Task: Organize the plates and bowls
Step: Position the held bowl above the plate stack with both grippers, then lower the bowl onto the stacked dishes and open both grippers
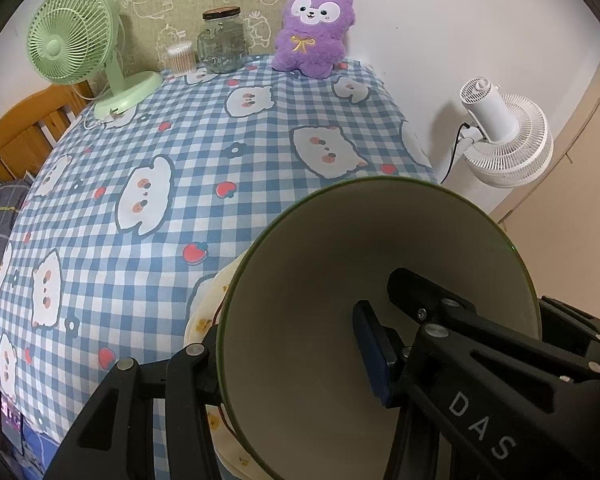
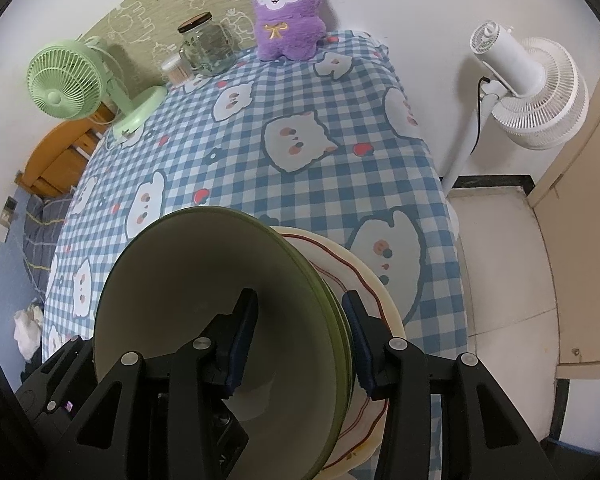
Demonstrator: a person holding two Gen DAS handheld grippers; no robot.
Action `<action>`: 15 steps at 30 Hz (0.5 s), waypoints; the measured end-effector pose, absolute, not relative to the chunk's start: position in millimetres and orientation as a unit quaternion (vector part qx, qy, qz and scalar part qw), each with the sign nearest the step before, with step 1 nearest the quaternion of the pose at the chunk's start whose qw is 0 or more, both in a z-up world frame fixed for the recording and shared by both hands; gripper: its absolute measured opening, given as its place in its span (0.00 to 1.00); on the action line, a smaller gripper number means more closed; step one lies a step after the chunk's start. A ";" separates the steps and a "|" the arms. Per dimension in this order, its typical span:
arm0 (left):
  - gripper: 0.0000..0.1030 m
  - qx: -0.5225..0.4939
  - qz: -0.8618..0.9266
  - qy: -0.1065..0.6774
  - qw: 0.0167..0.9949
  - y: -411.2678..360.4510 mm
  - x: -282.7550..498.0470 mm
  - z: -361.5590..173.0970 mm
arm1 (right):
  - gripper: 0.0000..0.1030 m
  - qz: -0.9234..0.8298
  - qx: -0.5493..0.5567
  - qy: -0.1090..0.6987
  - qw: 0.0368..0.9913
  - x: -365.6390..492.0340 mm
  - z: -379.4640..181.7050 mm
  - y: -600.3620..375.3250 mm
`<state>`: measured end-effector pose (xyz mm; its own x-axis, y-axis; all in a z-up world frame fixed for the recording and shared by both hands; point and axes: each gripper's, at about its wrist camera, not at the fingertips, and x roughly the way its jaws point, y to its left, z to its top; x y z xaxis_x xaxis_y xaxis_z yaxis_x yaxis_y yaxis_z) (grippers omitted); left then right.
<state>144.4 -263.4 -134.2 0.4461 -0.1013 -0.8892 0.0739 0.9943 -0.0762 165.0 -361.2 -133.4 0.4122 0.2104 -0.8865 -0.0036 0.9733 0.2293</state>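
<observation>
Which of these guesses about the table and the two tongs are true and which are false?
1. Both tongs grip the rim of the same green bowl. True: the left tongs and the right tongs each have one finger inside it and one outside.
2. The green bowl sits over a cream plate with a red wavy line. True.
3. The purple plush toy lies in the bowl. False: it stands at the far edge of the checked tablecloth, against the wall.
4. The green desk fan stands on the floor. False: it stands on the table; the white fan is the one beside the table.
5. The glass jar has a dark lid on. True.
</observation>
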 end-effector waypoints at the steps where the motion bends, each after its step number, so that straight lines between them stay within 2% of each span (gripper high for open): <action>1: 0.51 -0.012 -0.051 0.523 0.851 -263.8 144.2 -134.0 | 0.47 0.066 0.096 0.539 0.834 164.9 -133.5 -361.3; 6: 0.57 -0.009 -0.050 0.525 0.850 -265.0 143.9 -133.5 | 0.47 0.065 0.082 0.536 0.837 161.9 -130.2 -362.3; 13: 0.67 0.002 -0.026 0.511 0.859 -265.7 134.8 -124.9 | 0.65 0.062 0.072 0.527 0.844 156.2 -121.2 -368.6; 15: 0.69 0.001 -0.024 0.505 0.863 -262.8 131.7 -121.6 | 0.67 0.059 0.071 0.522 0.848 153.6 -116.1 -368.2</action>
<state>131.7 -262.8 -121.6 0.4882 -0.0412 -0.8717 0.0424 0.9988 -0.0235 153.6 -368.2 -116.1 0.4480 0.1731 -0.8771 -0.0259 0.9832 0.1809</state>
